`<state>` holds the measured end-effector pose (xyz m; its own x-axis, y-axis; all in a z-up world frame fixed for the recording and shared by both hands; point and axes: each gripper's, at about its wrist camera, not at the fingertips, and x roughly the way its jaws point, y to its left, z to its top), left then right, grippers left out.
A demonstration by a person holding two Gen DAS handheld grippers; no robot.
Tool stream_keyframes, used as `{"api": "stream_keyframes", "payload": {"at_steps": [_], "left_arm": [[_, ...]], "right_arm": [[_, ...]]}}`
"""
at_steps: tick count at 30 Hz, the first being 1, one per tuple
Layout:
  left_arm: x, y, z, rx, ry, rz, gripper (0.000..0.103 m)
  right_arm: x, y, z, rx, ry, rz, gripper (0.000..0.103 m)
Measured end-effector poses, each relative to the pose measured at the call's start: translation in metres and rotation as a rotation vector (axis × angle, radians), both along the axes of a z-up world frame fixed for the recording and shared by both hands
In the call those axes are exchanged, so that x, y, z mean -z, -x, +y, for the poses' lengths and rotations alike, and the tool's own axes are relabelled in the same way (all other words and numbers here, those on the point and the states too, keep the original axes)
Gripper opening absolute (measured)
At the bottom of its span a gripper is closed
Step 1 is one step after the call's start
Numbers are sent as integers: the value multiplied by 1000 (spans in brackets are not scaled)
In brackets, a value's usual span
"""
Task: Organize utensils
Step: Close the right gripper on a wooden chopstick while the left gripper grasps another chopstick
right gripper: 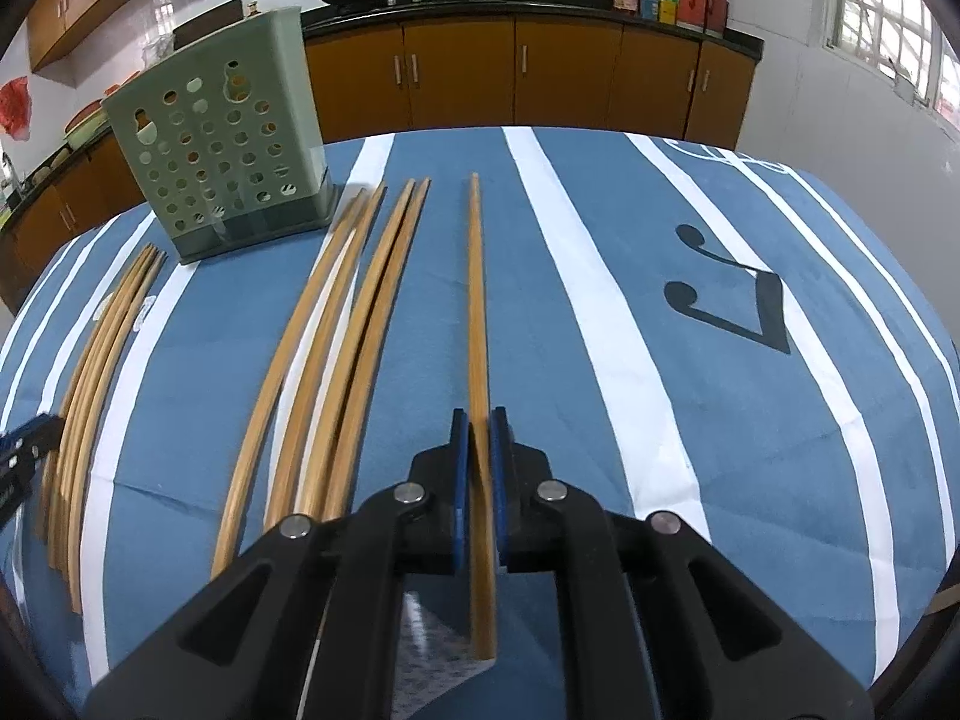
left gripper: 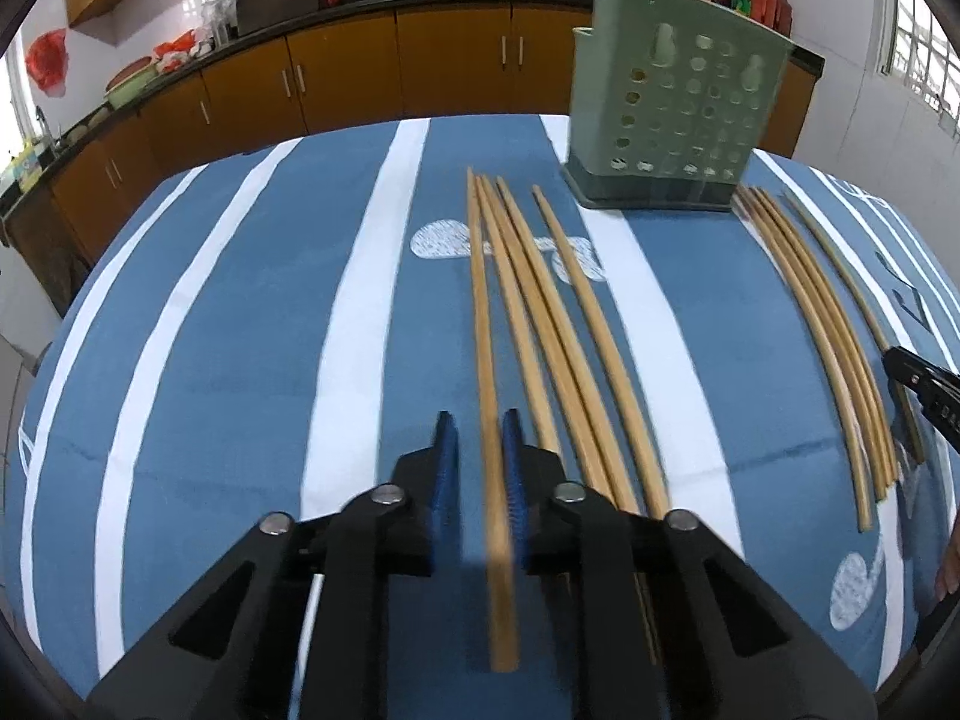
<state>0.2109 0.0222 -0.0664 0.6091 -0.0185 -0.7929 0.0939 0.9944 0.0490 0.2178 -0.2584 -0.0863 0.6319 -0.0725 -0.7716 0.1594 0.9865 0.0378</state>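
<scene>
Several wooden chopsticks lie lengthwise on a blue and white striped cloth (left gripper: 240, 360). A green perforated utensil holder (left gripper: 675, 102) stands at the far side; it also shows in the right wrist view (right gripper: 231, 156). My left gripper (left gripper: 478, 429) straddles the leftmost chopstick (left gripper: 483, 312) of the left group, jaws narrowly apart, the stick against the right pad. My right gripper (right gripper: 478, 426) is closed on a single chopstick (right gripper: 477, 300) that lies apart to the right of the others. A second group of chopsticks (left gripper: 822, 324) lies right of the holder.
Brown kitchen cabinets (left gripper: 456, 60) with woks on the counter run behind the table. The right gripper's tip (left gripper: 924, 384) shows at the right edge of the left view. The left gripper's tip (right gripper: 24, 450) shows at the left edge of the right view.
</scene>
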Motion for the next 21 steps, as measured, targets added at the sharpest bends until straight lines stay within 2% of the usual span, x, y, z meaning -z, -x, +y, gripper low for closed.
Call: {"api": "stream_keyframes", "payload": {"at_steps": [8,15,21], "left_arm": [[0,-35,33,-63,8,-24,10],[0,-36,41,-55,69,-31,10],[0,-26,39,-41,56,-29,10]], "right_arm": [[0,-26,-18,38,-20,-12,8],[-1,-28,-21,34,-45,-14,9],[-2,-20,-19,24,-46,-8,9]]}}
